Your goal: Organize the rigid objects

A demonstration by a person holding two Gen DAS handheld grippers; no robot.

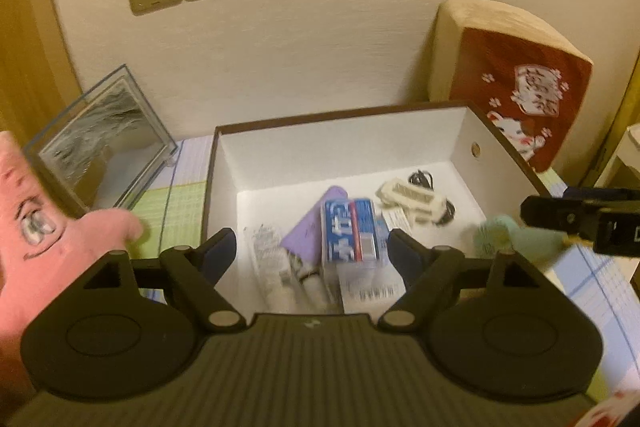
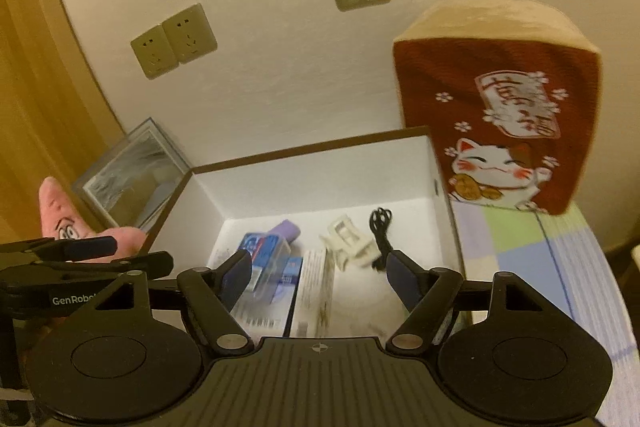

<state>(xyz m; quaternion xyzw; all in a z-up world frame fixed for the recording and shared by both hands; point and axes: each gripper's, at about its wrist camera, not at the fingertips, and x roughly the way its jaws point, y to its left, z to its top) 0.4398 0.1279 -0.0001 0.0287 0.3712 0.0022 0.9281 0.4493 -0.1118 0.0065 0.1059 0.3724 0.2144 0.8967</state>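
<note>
Both my left gripper (image 1: 312, 247) and right gripper (image 2: 320, 269) had fingers spread wide and empty above the open box (image 1: 340, 139). The toothpaste pack (image 1: 350, 231), cream clip (image 1: 408, 197) and black cable (image 2: 380, 227) lay inside; I judged a careless descent could snag that cable.

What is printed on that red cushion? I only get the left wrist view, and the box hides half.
Observer: A white cat with closed eyes and one raised paw, on the red cushion.
Operator: And the pink toy's top?
Observer: The pink plush ends in a pointed tip.
Operator: Any writing on this hand-held gripper?
Observer: The left hand-held gripper shows white letters on its side, starting "GenRobo".
</note>
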